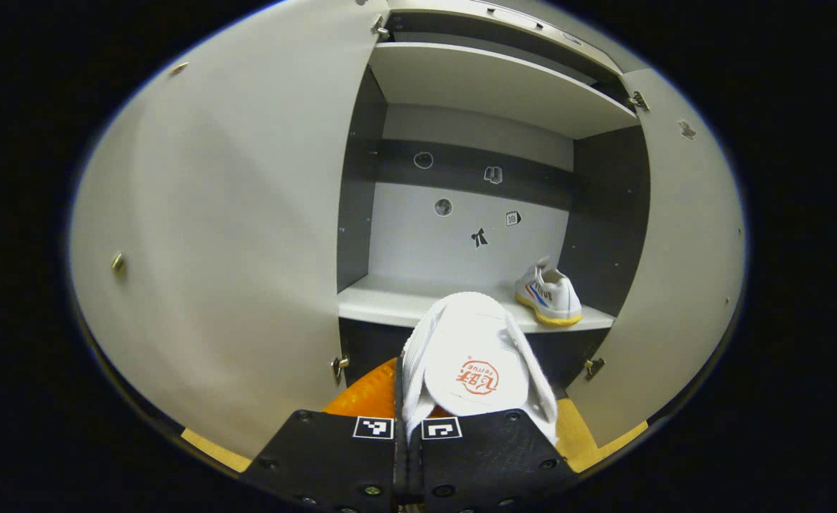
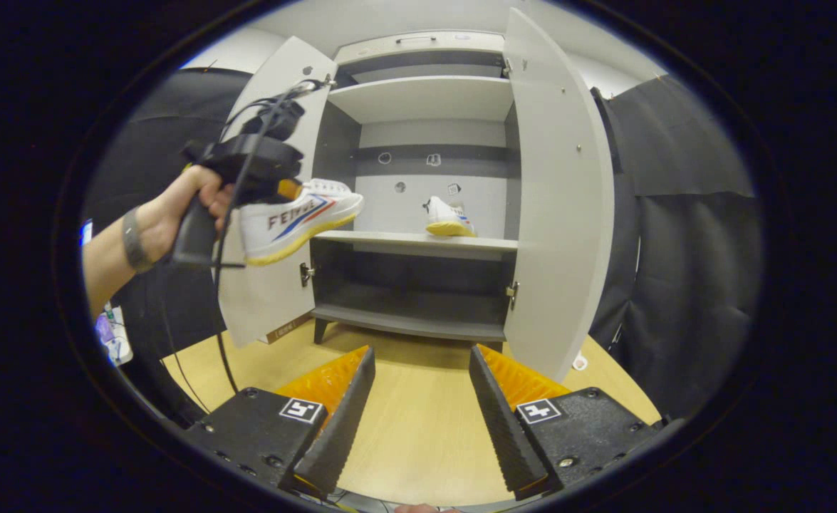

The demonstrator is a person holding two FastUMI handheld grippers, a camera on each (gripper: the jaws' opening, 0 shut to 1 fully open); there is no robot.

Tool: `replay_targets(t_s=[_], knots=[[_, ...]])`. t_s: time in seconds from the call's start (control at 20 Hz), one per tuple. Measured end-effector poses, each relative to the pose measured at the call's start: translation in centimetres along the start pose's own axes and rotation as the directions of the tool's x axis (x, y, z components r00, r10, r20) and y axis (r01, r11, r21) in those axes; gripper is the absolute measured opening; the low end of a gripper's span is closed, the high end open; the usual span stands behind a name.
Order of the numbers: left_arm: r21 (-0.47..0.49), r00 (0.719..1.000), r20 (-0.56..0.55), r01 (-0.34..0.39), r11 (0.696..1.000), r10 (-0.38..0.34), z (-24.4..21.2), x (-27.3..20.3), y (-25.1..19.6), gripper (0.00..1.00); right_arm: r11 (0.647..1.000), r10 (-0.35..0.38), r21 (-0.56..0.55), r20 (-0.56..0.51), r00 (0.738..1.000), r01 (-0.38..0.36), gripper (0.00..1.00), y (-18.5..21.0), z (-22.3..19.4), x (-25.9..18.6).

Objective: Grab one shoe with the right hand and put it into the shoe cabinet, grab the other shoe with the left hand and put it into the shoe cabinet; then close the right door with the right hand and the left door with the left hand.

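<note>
In the left gripper view, the left gripper (image 1: pixel 407 434) is clamping the heel collar of a white canvas sneaker with a yellow rubber sole (image 1: pixel 471 363), both fingers pressing together on the fabric so that the printed insole is facing the camera and the toe is pointing toward the cabinet. In the right gripper view this same gripper (image 2: pixel 286 187) is showing farther off, gripped by a hand (image 2: pixel 194 203) with a dark wristband, the shoe (image 2: pixel 293 221) hanging in the air with its toe tilted slightly up, just in front of the middle shelf's edge.

The right gripper (image 2: pixel 422 417) is standing wide apart and holding nothing, its ridged inner faces hovering over the pale wood-grain tabletop (image 2: pixel 418 442).

The second white sneaker (image 1: pixel 548 296) is already sitting on the smooth light-grey middle shelf (image 1: pixel 390 299), toward its right end, heel outward, near the dark side panel. The left stretch of that shelf is lying bare. The flat-panelled grey shoe cabinet (image 2: pixel 425 100) is standing with both doors swung outward: the left door (image 1: pixel 226 235) and the right door (image 1: pixel 682 249) are flanking the opening, metal hinges showing along their inner edges. A lower shelf (image 2: pixel 407 320) is sitting open beneath.
</note>
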State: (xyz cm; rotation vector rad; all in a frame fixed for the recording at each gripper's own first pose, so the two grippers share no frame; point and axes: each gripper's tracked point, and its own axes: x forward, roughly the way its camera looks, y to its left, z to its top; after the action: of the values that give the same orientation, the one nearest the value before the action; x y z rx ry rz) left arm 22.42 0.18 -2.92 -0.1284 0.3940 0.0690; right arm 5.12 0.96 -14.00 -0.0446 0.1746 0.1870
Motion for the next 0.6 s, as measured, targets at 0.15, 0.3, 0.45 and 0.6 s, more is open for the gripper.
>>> replay_targets(t_s=[0.15,0.3,0.45,0.6], knots=[[0.024,0.999,-0.036,-0.010,1.000,0.011,2.6,4.6,-0.9,0.00,0.999,-0.032,-0.007,-0.002,0.999,0.032,0.84,-1.2,-0.3,-0.1],[0.075,0.993,-0.111,-0.036,0.997,0.044,0.9,7.5,-1.7,0.00,0.998,-0.063,0.020,-0.011,0.998,0.064,0.85,-2.4,-0.6,-0.4],[0.102,0.979,-0.187,-0.062,0.993,0.081,0.4,9.4,-0.8,0.00,0.993,-0.102,0.058,-0.013,0.995,0.102,0.84,-3.5,-0.9,-0.8],[0.095,0.957,-0.271,-0.078,0.992,0.101,-0.7,9.9,-0.6,0.00,0.986,-0.160,0.053,-0.004,0.987,0.160,0.85,-5.2,-1.0,-1.2]])
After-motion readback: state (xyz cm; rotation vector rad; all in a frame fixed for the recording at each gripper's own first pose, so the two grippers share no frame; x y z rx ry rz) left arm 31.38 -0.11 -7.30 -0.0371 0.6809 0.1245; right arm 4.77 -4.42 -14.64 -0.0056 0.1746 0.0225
